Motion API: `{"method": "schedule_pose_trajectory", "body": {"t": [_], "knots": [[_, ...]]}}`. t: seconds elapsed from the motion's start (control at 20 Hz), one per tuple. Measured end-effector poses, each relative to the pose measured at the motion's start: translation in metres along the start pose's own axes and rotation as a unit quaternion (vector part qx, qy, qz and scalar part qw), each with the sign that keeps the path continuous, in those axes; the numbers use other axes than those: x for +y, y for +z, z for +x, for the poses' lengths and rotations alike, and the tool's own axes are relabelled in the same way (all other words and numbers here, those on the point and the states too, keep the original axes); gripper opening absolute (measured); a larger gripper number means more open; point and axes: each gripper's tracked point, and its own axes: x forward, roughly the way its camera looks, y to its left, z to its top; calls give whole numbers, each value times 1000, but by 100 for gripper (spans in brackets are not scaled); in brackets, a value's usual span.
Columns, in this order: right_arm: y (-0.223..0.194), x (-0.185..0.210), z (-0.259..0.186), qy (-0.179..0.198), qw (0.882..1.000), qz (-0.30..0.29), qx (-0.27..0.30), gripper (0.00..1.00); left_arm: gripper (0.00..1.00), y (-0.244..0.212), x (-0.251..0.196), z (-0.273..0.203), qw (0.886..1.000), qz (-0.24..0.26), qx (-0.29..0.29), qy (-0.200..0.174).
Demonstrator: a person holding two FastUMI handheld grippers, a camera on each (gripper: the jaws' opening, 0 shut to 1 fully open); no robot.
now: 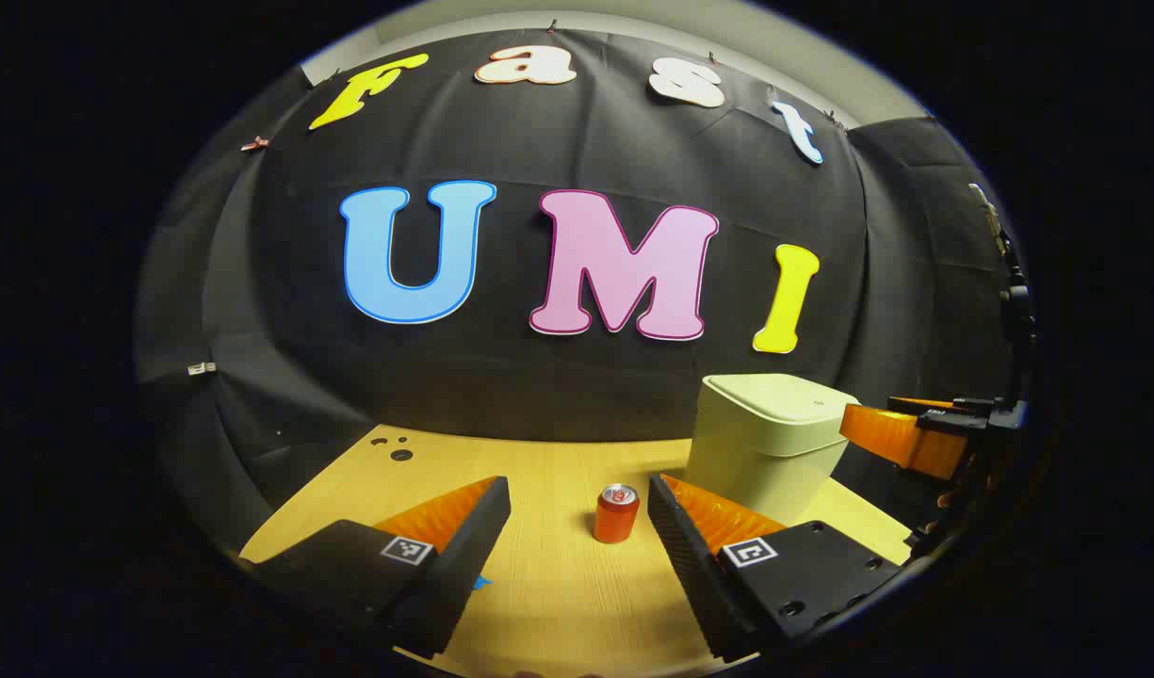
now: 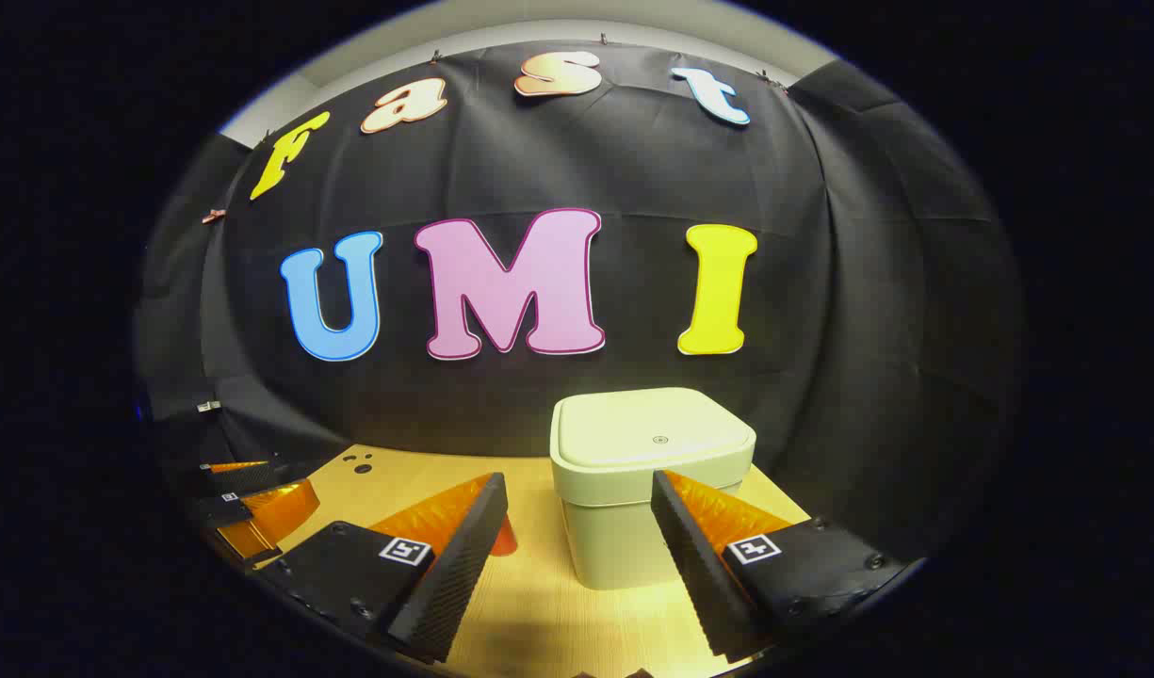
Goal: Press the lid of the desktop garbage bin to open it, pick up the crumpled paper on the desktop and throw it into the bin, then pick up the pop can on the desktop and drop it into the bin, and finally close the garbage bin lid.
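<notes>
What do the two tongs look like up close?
The left tongs and right tongs look alike: two wedge-shaped fingers that taper to the tips, ribbed along the inner faces. Each finger carries a small square black-and-white marker on a flat block with little screws. No cables or sleeves can be seen.

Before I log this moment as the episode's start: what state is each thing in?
garbage bin: upright on the table, lid shut
pop can: upright on the table, apart from the bin, ungrasped
left gripper: open, holding nothing, can ahead between its fingers
right gripper: open, holding nothing, facing the bin
table: bears bin and can
</notes>
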Motion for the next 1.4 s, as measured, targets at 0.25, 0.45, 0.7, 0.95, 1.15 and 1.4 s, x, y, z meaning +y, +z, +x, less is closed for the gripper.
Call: {"method": "schedule_pose_trajectory", "body": {"t": [0.25,0.45,0.7,0.95,1.15,1.4], "knots": [[1,0,8,1,1000,-1,-1,98,96,-5,4,10,1000,0,8,8],[0,-1,10,4,1000,-4,-3,98,95,-6,8,14,1000,1,10,18],[2,1,14,9,1000,-8,-4,98,96,-8,11,16,1000,1,10,22],[7,-3,16,9,1000,-10,-11,98,96,-9,14,17,999,3,8,32],[12,-1,19,13,1000,-5,-18,98,96,-10,12,17,999,4,8,33],[20,0,24,14,1000,-7,-23,93,96,-12,6,16,999,10,14,27]]}}
